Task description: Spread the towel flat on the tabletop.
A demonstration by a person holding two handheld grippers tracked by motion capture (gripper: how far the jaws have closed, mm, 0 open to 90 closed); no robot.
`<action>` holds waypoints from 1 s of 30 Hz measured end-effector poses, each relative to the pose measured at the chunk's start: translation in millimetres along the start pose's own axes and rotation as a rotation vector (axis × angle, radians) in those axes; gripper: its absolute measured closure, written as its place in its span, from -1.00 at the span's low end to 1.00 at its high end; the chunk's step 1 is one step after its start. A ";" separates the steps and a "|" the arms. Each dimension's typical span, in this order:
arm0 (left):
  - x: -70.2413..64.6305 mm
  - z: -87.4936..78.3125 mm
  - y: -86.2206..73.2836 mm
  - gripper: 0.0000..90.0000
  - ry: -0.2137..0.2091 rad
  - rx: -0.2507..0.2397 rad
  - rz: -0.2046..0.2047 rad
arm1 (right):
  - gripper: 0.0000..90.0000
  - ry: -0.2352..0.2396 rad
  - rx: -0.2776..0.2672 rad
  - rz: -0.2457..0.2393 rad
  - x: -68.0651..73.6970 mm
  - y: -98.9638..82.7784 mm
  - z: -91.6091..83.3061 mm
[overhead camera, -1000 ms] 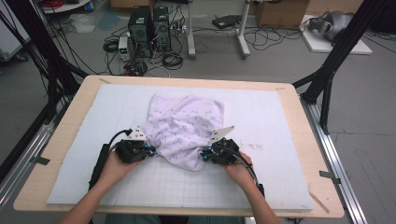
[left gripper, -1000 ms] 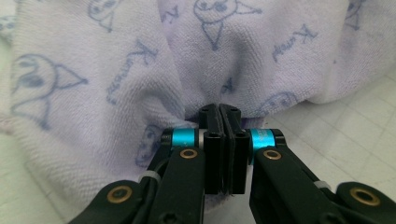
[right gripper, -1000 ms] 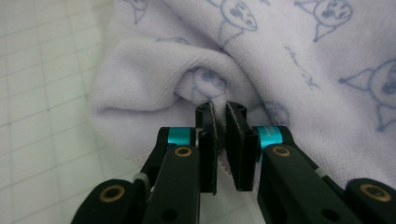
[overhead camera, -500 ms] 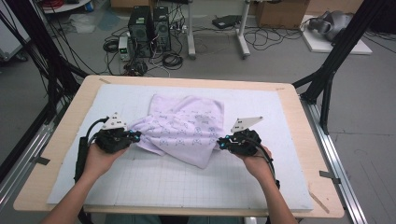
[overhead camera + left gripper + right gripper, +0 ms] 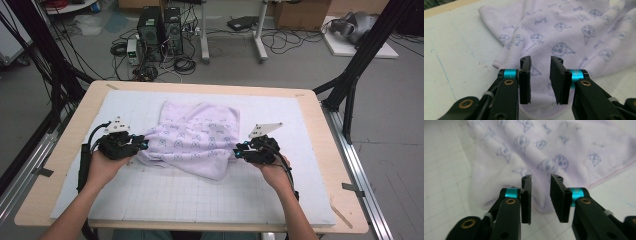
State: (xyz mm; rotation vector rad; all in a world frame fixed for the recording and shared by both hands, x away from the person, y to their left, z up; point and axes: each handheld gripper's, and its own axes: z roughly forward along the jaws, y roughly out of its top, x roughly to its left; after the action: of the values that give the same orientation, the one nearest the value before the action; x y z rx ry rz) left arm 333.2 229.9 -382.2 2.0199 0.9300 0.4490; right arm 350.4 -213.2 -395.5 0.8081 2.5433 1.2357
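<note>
Lilac printed cloth [image 5: 192, 140], lying on the counter [image 5: 300, 107] between my grippers. Left gripper [image 5: 540, 72] and right gripper [image 5: 540, 191]: jaws just opened, parted, gripping nothing.

A white gridded mat [image 5: 200, 200] is lying on a wooden table [image 5: 70, 150], while beyond it computer towers [image 5: 160, 25], tangled cables [image 5: 290, 40] and a cardboard box [image 5: 300, 12] are sitting on the grey floor [image 5: 390, 110].

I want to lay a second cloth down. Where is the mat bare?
The near strip of the mat between the forearms is bare, as are the far corners beside the cloth. The middle is crowded: each tool, left and right, sits at the cloth's edges.
</note>
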 end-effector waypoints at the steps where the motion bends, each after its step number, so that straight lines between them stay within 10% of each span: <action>1: -3.2 -1.7 0.0 0.53 -0.013 0.000 0.006 | 0.51 0.003 -0.015 -0.008 2.0 0.6 -3.5; 10: -36.6 20.7 -16.1 0.53 -0.155 0.102 0.084 | 0.22 0.084 0.007 -0.085 37.2 0.5 15.7; 17: -41.6 56.6 -24.4 0.48 -0.149 0.227 0.108 | 0.22 0.092 0.088 -0.090 40.2 -5.7 49.4; 30: -44.3 39.9 -21.0 0.91 -0.135 0.170 0.129 | 0.78 0.130 0.088 -0.081 35.1 -6.3 52.8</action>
State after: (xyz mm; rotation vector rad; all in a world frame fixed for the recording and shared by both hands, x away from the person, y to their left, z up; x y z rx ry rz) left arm 318.7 182.5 -421.4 2.2439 0.7806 0.3072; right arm 340.0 -161.8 -431.7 0.6552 2.7218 1.1955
